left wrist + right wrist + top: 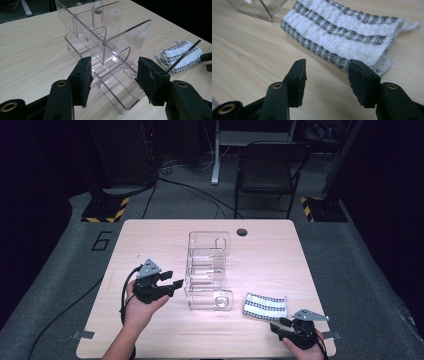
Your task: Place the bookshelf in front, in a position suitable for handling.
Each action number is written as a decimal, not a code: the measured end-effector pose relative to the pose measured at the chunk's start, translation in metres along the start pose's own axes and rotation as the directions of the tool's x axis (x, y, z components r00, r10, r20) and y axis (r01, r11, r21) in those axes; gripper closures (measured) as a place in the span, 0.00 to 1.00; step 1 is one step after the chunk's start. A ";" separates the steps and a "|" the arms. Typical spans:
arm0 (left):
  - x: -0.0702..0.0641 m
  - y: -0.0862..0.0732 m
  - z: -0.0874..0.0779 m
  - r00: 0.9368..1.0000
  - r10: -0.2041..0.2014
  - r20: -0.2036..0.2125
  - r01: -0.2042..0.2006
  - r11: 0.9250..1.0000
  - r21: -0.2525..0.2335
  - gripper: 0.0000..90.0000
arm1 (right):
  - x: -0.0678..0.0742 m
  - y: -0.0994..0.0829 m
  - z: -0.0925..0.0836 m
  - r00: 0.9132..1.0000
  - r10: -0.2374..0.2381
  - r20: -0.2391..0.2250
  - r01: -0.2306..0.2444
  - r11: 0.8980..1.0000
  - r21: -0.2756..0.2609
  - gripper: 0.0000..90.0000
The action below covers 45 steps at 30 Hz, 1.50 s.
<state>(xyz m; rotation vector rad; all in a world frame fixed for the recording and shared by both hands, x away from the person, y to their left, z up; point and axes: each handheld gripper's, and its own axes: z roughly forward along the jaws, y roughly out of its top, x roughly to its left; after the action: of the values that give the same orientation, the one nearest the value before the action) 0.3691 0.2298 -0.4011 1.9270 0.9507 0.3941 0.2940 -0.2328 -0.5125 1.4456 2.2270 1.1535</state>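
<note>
Low at the right of the high view, the right gripper (283,326) sits just short of the folded striped cloth (265,306), its jaws parted to a middling gap with nothing between them. In the right gripper view the cloth (347,32) lies across the upper middle of the frame, its near edge just beyond the fingertips (300,65). The left gripper (172,281), left of centre in the high view, points at the clear acrylic organizer (208,272) mid-table, jaws wide and empty. The cloth rests on the wooden table (150,235), just right of the organizer's near end.
</note>
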 end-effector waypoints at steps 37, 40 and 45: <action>0.007 -0.003 0.000 1.000 -0.009 -0.002 0.009 1.000 0.000 0.50 | -0.001 0.065 0.061 0.982 -0.136 0.131 0.140 0.990 -0.019 0.00; 0.007 -0.003 0.000 1.000 -0.013 -0.003 0.013 1.000 -0.002 0.50 | -0.001 0.065 0.064 0.981 -0.141 0.132 0.143 0.990 -0.004 0.00; 0.009 -0.005 -0.001 1.000 -0.016 -0.004 0.016 1.000 0.002 0.50 | -0.005 0.060 0.075 0.983 -0.150 0.110 0.146 0.988 0.042 0.00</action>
<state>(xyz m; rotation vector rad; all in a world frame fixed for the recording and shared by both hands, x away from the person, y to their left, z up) 0.3723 0.2389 -0.4053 1.9198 0.9690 0.3875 0.3797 -0.1894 -0.5198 1.2976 2.2431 0.9678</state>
